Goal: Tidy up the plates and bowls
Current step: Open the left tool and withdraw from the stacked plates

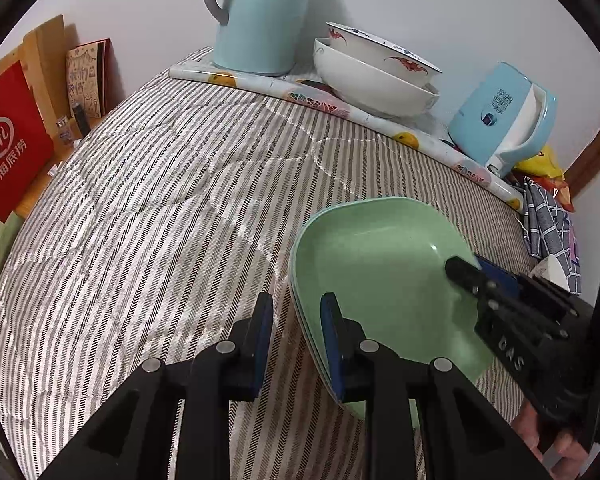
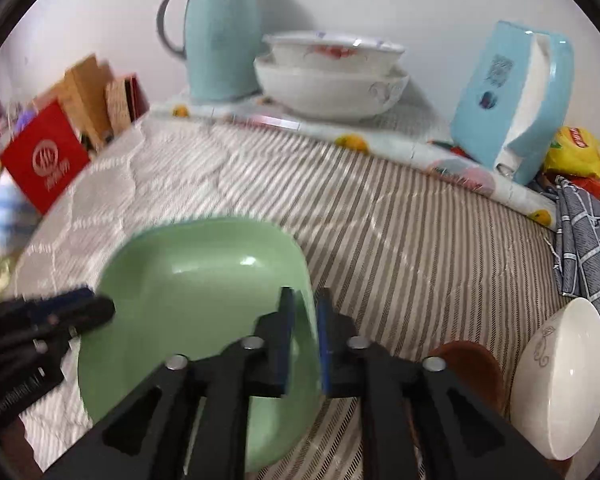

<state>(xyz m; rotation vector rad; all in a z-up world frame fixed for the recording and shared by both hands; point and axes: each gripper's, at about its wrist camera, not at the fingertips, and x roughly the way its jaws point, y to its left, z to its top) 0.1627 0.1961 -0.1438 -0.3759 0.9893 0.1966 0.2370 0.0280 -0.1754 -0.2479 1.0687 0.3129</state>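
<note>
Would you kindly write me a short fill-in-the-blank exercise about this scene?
1. The right claw grips the rim of the ____ plate.
2. The patterned white bowl sits nested inside a larger ____ bowl.
3. The left claw's fingers straddle the plate's edge without clamping it, so the claw is ____.

Missing words: green; white; open
</note>
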